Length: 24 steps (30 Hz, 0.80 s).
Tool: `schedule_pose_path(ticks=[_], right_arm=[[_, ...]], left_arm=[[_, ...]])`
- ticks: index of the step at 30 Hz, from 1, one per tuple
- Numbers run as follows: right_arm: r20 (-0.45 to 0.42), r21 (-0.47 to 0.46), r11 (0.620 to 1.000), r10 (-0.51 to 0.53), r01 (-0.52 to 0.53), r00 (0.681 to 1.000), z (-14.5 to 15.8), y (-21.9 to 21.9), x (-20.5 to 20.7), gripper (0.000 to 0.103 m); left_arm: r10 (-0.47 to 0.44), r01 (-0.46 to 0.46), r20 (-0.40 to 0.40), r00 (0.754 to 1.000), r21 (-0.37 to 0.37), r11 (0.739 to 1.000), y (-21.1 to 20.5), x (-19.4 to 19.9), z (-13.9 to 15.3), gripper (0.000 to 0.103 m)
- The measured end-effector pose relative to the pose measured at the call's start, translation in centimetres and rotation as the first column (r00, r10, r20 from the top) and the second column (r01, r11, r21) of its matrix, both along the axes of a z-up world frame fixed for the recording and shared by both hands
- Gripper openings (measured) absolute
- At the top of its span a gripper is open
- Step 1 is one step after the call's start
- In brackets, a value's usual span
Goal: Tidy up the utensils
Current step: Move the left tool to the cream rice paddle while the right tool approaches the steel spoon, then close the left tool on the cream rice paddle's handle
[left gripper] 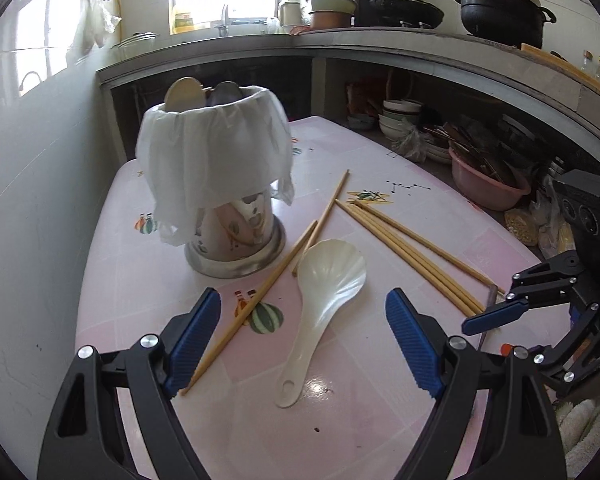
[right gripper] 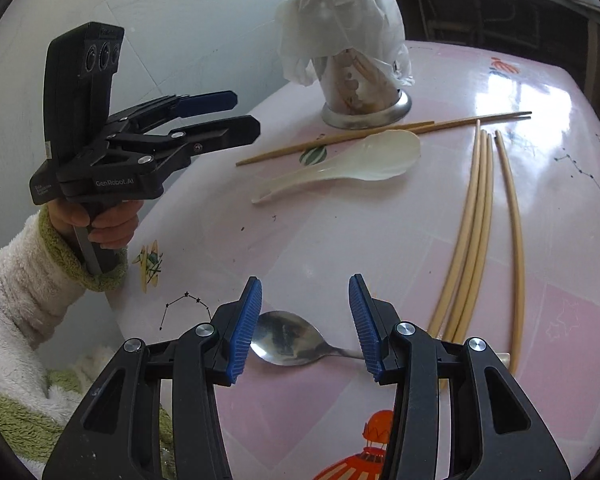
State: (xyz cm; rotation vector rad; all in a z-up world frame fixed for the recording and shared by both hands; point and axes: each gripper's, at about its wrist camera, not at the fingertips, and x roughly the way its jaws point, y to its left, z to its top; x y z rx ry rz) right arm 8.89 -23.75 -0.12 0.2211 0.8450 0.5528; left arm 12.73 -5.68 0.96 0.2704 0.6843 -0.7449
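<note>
Hovering right tool (right gripper: 305,328), jaws apart, above metal spoon (right gripper: 290,338) on table (right gripper: 540,320).

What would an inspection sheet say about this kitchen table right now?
Surface: pink patterned table, glossy, a few dark specks.
Job's things: white plastic spoon; two tan chopsticks crossing near it; pale chopstick bundle; metal spoon; utensil holder draped with a white bag, spoons already inside.
Clutter: nothing seen on the table.
Grippers: left hand-held gripper open above the white spoon; right hand-held gripper open, metal spoon's bowl between its fingers, untouched.
Cables: nothing seen.
Surroundings: pots on the counter, bowls and pink basin beneath.
</note>
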Motion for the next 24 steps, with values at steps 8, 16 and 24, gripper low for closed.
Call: schedule_pose_path(ticks=[8, 16, 24], right_arm=[[-0.004, 0.068, 0.993, -0.094, 0.094, 0.996, -0.3, -3.6, -1.5, 0.044], [-0.009, 0.13, 0.976, -0.176, 0.176, 0.984, -0.8, -7.0, -2.3, 0.044], [-0.019, 0.173, 0.964, -0.2, 0.2, 0.98, -1.6, -8.3, -2.8, 0.044]], left_arm=[[-0.175, 0.18, -0.045, 0.983, 0.138, 0.974, -5.7, 2.1, -1.7, 0.066], [-0.234, 0.242, -0.064, 0.97, 0.216, 0.946, -9.3, 4.9, -3.2, 0.055], [-0.192, 0.219, -0.122, 0.974, 0.268, 0.938, -9.9, 5.8, -5.3, 0.055]])
